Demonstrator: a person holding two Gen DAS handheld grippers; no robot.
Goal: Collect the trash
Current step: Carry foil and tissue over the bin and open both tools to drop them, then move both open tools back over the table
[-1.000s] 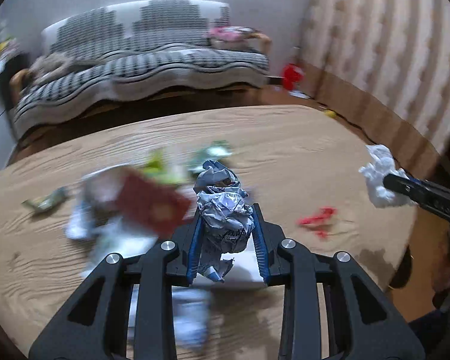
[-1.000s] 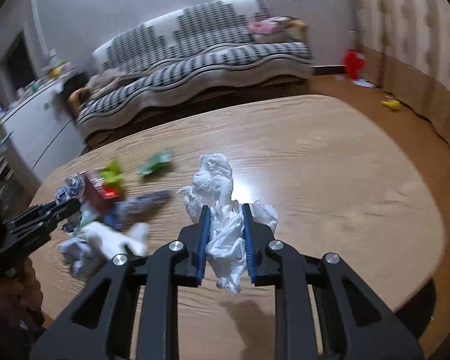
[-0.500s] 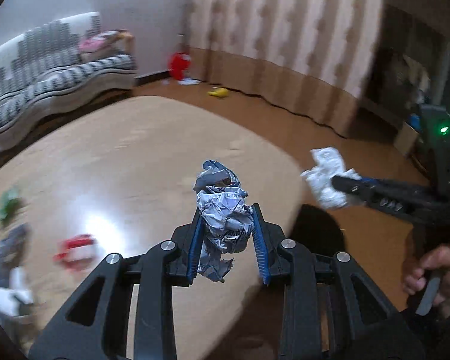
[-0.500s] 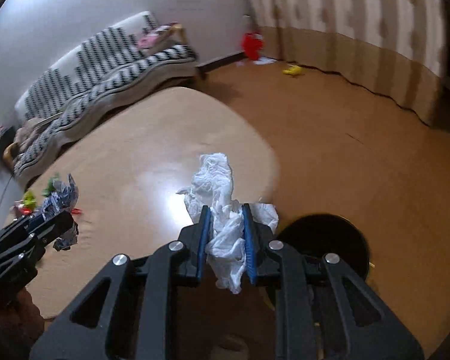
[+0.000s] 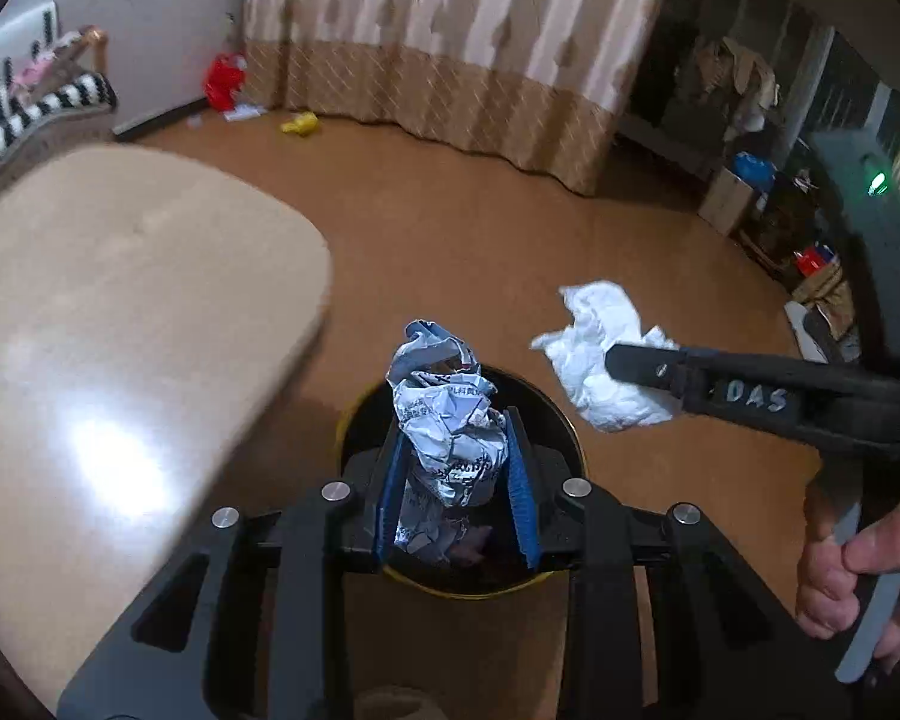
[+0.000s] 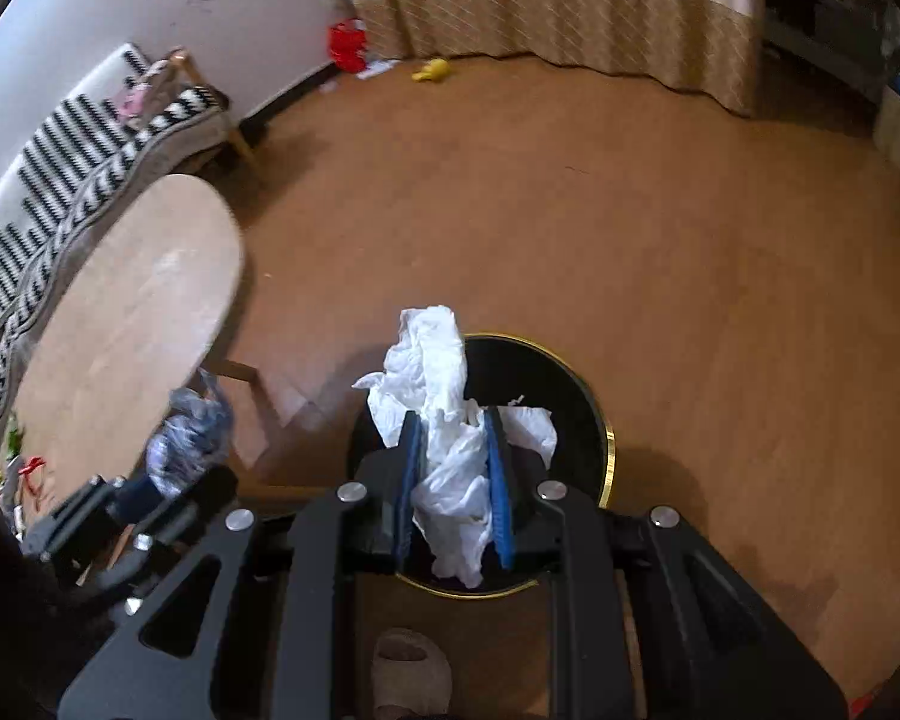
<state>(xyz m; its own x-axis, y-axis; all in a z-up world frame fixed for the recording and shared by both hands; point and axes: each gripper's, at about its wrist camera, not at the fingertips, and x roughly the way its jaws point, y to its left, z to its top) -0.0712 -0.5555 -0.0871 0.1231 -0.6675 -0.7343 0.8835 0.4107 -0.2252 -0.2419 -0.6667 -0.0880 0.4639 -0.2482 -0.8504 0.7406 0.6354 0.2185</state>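
My left gripper (image 5: pixel 455 420) is shut on a crumpled silver-grey printed wrapper (image 5: pixel 447 414) and holds it above a round black bin with a gold rim (image 5: pixel 561 420) on the floor. My right gripper (image 6: pixel 450 420) is shut on a crumpled white tissue (image 6: pixel 441 372) above the same bin (image 6: pixel 594 414). In the left wrist view the right gripper (image 5: pixel 615 363) with the tissue (image 5: pixel 600 354) hangs to the right of the bin. In the right wrist view the left gripper (image 6: pixel 168 468) with the wrapper (image 6: pixel 189 438) is at the lower left.
The wooden table (image 5: pixel 120 312) lies to the left; its end (image 6: pixel 126 324) holds more litter (image 6: pixel 24 471) at the far left edge. A striped sofa (image 6: pixel 90 138) stands behind it. Curtains (image 5: pixel 450 42) and clutter (image 5: pixel 750 174) line the walls. A slipper (image 6: pixel 411 666) is under the gripper.
Both grippers have swung right, away from the table and over the floor, each still holding its trash. The black bin has come into view beneath them.
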